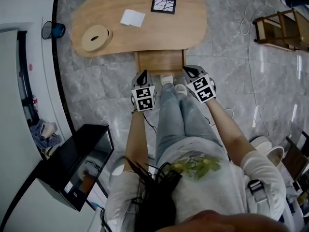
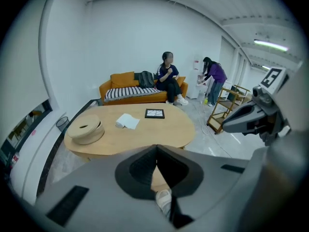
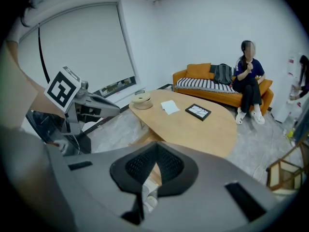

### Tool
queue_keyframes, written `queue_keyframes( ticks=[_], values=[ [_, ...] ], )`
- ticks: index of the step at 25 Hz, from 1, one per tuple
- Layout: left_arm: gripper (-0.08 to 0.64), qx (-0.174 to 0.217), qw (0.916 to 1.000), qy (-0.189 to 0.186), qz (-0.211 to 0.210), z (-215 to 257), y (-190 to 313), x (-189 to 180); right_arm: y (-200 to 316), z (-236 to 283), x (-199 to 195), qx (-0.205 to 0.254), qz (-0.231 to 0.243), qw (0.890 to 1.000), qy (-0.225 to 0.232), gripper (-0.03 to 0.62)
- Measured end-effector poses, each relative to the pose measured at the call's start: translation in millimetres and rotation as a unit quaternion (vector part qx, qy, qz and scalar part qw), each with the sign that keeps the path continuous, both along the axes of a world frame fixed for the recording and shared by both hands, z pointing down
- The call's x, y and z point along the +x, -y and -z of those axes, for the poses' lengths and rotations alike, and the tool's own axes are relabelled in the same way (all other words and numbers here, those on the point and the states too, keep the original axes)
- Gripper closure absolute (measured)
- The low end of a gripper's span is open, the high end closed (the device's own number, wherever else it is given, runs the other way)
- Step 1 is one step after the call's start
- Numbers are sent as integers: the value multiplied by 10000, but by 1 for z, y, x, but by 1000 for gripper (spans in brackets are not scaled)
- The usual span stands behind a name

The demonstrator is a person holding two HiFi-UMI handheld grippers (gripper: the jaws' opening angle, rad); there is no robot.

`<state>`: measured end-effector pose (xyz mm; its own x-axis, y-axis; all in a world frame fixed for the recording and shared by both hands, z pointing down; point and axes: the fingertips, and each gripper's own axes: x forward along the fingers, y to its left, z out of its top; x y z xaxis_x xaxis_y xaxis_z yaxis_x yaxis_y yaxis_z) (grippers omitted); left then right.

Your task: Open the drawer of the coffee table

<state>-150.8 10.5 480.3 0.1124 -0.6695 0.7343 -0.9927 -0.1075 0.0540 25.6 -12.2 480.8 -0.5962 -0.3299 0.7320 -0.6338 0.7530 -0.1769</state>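
The oval wooden coffee table [image 1: 145, 30] stands ahead of me. Its drawer [image 1: 160, 61] sticks out of the near side toward my knees. My left gripper [image 1: 143, 74] hangs just in front of the drawer's left corner, jaws shut and empty. My right gripper [image 1: 189, 71] is level with it at the drawer's right corner, also shut on nothing. In the left gripper view the shut left gripper [image 2: 156, 148] points down over the table edge. The right gripper view shows the shut right gripper [image 3: 155, 147] above the same edge.
On the table lie a round wooden box [image 1: 95, 37], a white folded sheet [image 1: 133, 17] and a black framed picture [image 1: 163, 5]. A wire bin [image 1: 52, 30] stands left, a wooden shelf cart [image 1: 282, 28] right, a black screen [image 1: 77, 166] near left. Two people are by an orange sofa [image 2: 123, 87].
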Motion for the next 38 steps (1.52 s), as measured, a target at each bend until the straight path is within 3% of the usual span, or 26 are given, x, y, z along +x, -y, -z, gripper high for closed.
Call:
queue_keyframes(
  ticks=[17, 21, 38],
  values=[
    [543, 789, 9952, -394, -426, 117, 6, 46, 0, 112, -9, 297, -191, 9967, 738, 586],
    [543, 862, 9937, -549, -450, 132, 0, 52, -8, 126, -6, 324, -219, 9958, 833, 586],
    [543, 1087, 9904, -610, -601, 163, -15, 72, -17, 151, 1, 531, -189, 9933, 1005, 586]
  ],
)
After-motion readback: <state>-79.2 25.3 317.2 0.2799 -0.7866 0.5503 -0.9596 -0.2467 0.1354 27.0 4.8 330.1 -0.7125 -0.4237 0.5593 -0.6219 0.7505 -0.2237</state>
